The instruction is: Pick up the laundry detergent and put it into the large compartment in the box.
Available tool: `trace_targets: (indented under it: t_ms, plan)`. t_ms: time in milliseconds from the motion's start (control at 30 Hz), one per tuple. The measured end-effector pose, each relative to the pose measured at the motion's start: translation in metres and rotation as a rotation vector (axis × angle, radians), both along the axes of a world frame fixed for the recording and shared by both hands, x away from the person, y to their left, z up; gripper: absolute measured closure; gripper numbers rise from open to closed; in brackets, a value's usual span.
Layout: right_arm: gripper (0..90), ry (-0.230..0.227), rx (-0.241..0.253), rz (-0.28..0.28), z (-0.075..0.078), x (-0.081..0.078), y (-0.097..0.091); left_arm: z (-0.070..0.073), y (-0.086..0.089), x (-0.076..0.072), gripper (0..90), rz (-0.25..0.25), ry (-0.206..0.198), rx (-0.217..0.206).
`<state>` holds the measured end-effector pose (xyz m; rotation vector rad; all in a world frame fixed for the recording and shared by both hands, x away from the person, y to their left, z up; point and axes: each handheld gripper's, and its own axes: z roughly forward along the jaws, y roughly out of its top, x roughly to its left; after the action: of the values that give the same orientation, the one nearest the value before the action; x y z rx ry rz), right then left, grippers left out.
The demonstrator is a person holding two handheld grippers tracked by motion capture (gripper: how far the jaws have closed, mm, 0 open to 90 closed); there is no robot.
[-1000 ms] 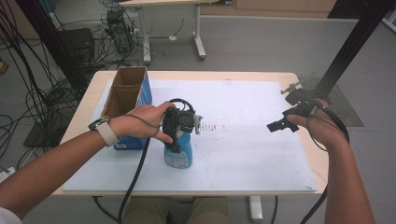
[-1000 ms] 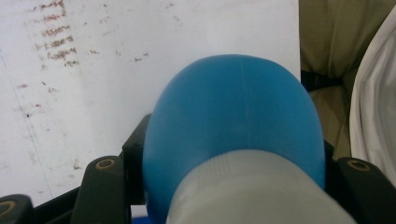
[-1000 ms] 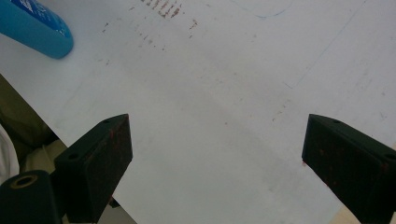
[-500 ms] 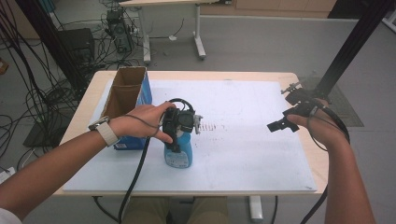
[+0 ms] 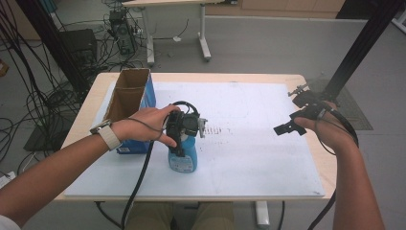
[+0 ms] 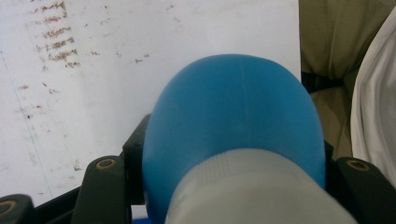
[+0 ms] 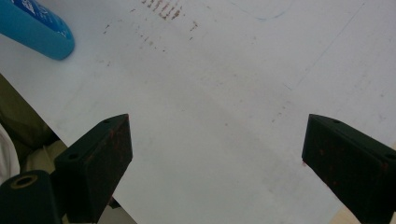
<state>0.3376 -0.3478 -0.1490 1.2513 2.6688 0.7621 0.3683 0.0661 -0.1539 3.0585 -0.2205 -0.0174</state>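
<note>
A blue bottle [image 5: 183,157] with a grey cap stands upright on the white mat [image 5: 258,148], left of the middle. My left gripper [image 5: 184,128] comes down on it from above and is shut on its upper part. In the left gripper view the bottle's blue shoulder [image 6: 233,107] sits between the two black fingers [image 6: 105,182], pressed on both sides. My right gripper [image 5: 287,127] hovers over the mat's right side, far from the bottle. Its jaws [image 7: 222,154] stand wide open with only bare mat between them, and the bottle's base [image 7: 39,28] shows far off at the upper left.
An open cardboard box with blue sides [image 5: 129,103] stands at the table's left, just behind my left hand. A black post [image 5: 364,48] rises past the far right corner. The mat carries faint brown marks [image 5: 218,129] near the bottle.
</note>
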Motion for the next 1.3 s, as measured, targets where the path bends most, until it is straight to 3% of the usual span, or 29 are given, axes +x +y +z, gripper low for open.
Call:
trace_targets:
  t_ms: [1300]
  plan:
    - [8.3, -0.002, 0.002, -0.006, -0.0001, -0.0020, -0.0019, -0.0001, 0.0009, 0.0000, 39.6, 0.000, -0.002, -0.003]
